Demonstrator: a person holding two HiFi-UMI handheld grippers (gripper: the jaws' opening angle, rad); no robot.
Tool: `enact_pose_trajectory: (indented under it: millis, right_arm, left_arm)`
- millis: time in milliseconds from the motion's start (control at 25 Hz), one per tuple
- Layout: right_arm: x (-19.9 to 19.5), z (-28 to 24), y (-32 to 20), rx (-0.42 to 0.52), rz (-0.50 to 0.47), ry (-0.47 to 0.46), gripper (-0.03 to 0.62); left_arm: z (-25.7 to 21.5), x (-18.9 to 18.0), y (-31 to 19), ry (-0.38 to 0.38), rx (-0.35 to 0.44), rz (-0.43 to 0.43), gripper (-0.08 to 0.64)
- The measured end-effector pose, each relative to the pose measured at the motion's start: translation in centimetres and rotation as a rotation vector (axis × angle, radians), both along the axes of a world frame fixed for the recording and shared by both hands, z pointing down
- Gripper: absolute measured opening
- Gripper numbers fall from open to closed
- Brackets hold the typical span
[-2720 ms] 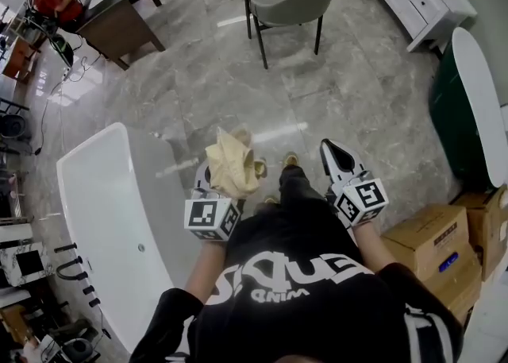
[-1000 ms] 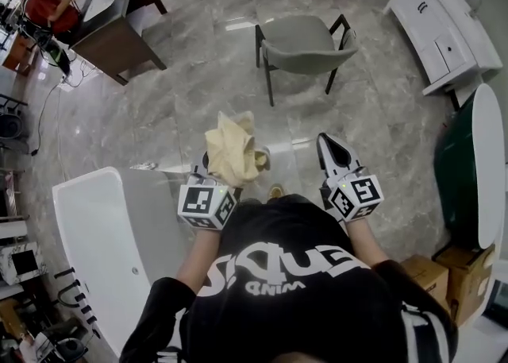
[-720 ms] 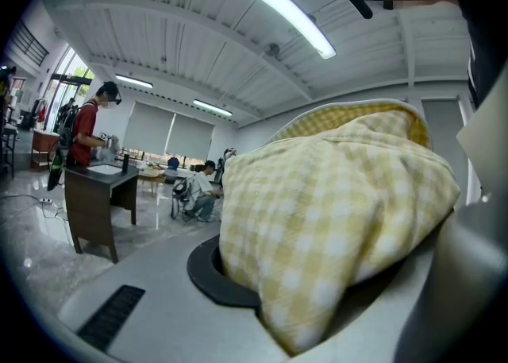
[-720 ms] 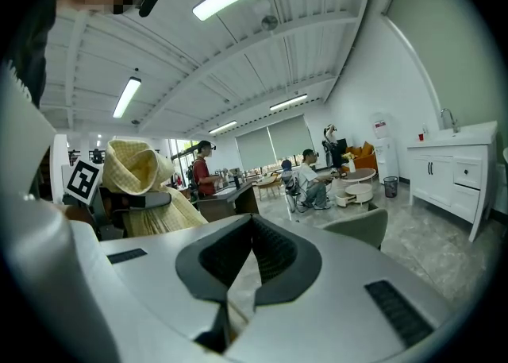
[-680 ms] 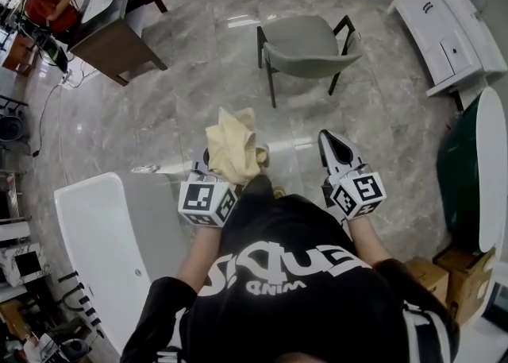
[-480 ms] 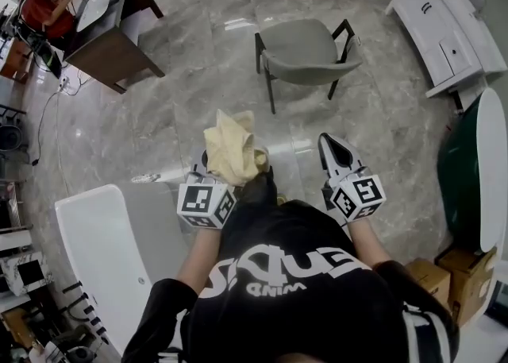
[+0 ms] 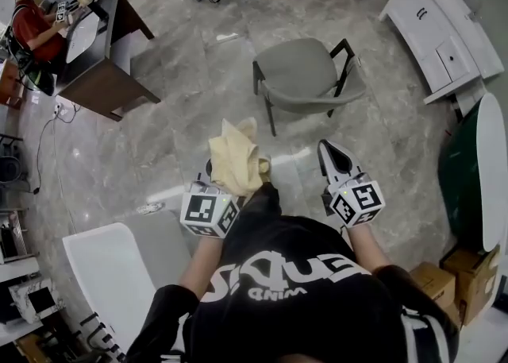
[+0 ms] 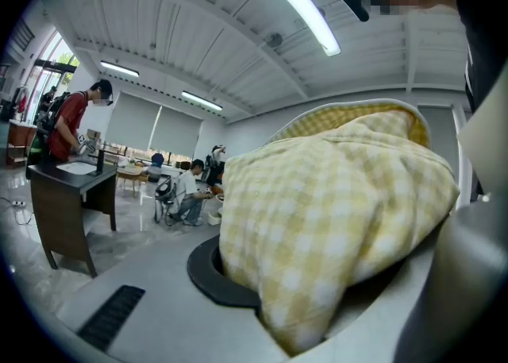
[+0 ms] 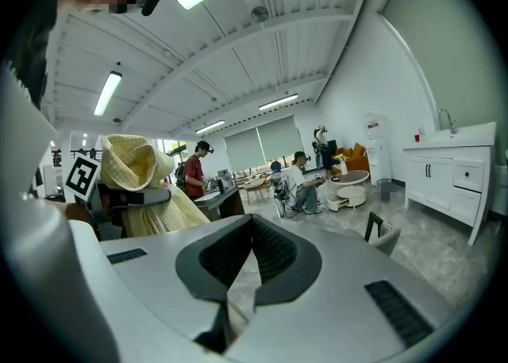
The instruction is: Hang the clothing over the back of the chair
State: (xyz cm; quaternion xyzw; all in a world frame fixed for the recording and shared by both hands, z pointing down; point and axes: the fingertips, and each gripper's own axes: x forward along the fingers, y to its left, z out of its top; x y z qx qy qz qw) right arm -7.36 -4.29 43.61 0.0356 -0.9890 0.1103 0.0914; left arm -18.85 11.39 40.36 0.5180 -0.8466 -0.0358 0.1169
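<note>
Yellow checked clothing (image 7: 236, 164), bunched, seemingly held aloft; grey chair (image 7: 304, 74) upright, well apart

The black shirt (image 7: 305, 318) (white lettering (image 7: 290, 268)) has a white-striped right sleeve (image 7: 432, 334).

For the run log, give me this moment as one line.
left tool: shut on yellow checked clothing | right tool: shut, empty | chair: ahead, bare | hang: not yet done

Bathroom showroom: bathtub (image 7: 101, 268), vanity (image 7: 435, 32)
</note>
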Motion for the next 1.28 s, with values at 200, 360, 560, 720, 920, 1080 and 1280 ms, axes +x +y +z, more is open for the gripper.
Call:
enact_pose_trajectory:
  millis: [200, 360, 560, 720, 920, 1080, 1280]
  right_arm:
    - [-3.2, -0.8, -1.3, 0.009, 0.045, -0.004, 0.014]
    - [-4.8, -0.9, -2.2, 0.008, 0.09, 0.0, 0.014]
    - [-5.5, -0.8, -3.1, 0.003, 0.143, 0.006, 0.014]
    - [-5.3, -0.8, -4.2, -0.001, 0.181, 0.009, 0.014]
    - [-5.5, -0.6, -6.0, -0.008, 0.201, 0.015, 0.014]
    - [-6.3, -0.7, -7.6, -0.005, 0.196, 0.009, 0.014]
    - [-7.5, -1.1, -9.7, 0.001, 0.195, 0.001, 0.014]
  left_arm:
    - [-0.7, -3.8, -2.0, -0.002, 0.01, 0.049, 0.04]
    - [-0.9, -6.1, -3.4, 0.002, 0.014, 0.094, 0.04]
    - [-1.1, -8.0, -4.7, 0.003, 0.012, 0.137, 0.04]
    - [-0.9, -8.6, -6.1, 0.016, 0.007, 0.165, 0.04]
    - [-1.2, -9.0, -8.3, 0.017, 0.009, 0.191, 0.04]
    - [-1.9, -9.8, -10.1, 0.011, 0.021, 0.196, 0.04]
    - [-3.8, -11.0, -12.5, 0.008, 0.048, 0.207, 0.04]
